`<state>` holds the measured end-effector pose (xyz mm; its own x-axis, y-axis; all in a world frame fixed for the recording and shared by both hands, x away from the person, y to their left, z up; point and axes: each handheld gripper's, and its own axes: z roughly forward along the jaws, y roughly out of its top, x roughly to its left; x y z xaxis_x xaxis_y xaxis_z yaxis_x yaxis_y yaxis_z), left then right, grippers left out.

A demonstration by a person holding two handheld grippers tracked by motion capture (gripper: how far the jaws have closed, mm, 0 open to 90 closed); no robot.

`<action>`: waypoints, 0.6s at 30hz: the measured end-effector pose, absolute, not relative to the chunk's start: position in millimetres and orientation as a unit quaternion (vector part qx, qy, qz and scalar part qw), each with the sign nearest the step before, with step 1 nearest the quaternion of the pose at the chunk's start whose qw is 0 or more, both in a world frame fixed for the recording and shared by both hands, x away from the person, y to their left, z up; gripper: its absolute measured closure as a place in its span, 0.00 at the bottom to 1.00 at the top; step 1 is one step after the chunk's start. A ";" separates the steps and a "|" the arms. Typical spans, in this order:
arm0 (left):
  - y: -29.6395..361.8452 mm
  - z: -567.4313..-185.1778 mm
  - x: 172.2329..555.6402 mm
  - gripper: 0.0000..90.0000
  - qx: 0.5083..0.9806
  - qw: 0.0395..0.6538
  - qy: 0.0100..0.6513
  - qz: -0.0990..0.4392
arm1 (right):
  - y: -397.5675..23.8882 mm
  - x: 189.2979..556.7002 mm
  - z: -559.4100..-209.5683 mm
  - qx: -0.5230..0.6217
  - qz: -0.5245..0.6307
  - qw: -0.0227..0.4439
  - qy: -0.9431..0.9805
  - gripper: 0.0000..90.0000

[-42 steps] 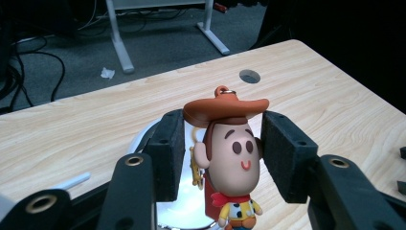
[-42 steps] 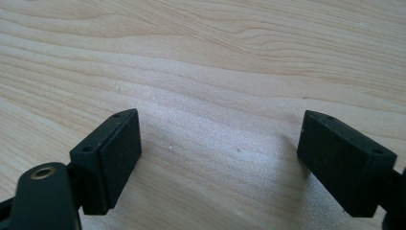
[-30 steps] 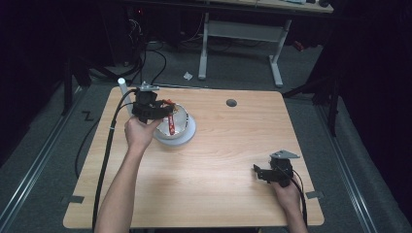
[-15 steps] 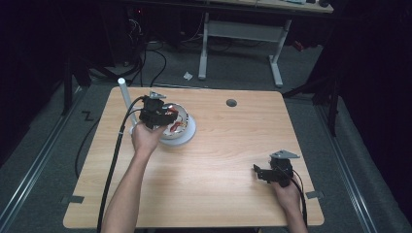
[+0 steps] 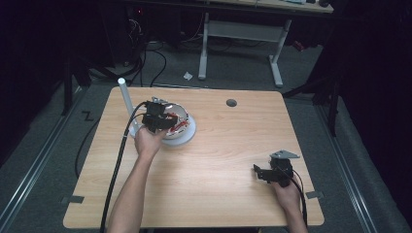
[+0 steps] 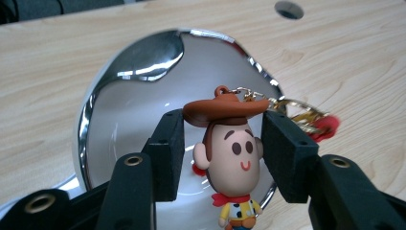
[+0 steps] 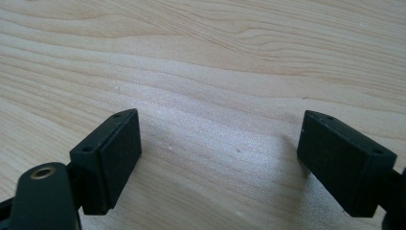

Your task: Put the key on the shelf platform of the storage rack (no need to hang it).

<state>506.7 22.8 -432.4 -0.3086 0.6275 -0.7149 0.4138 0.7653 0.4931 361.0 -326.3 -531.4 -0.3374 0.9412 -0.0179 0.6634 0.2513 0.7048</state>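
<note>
Left gripper (image 6: 222,143) clamped on a cowboy figure keychain (image 6: 229,153), pads pressing the hat brim and head from both sides, figure upright, gold clasp and red tag (image 6: 306,120) trailing toward 2 o'clock across the rim of the shiny metal bowl (image 6: 139,72) directly beneath. In the high view, bowl (image 5: 180,112) seated on a pale round plate (image 5: 190,136) at about 10 o'clock on the wooden table (image 5: 218,160), white post (image 5: 125,99) just beside at the bowl's 9 o'clock. Right gripper (image 7: 218,158) released, jaws spread wide with nothing between, low over bare tabletop at about 4 o'clock (image 5: 265,174), well apart from the bowl.
</note>
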 end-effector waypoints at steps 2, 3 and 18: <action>20.7 -437.3 507.4 0.57 0.332 0.487 0.798 0.121 | -326.3 361.1 -531.4 0.529 0.307 0.226 0.758 0.17; 20.0 -438.1 507.7 0.57 0.333 0.487 0.798 0.121 | -326.3 361.1 -531.4 0.529 0.307 0.226 0.758 0.17; 20.3 -451.3 520.1 0.57 0.324 0.473 0.809 0.131 | -326.2 361.0 -531.4 0.529 0.307 0.226 0.758 0.17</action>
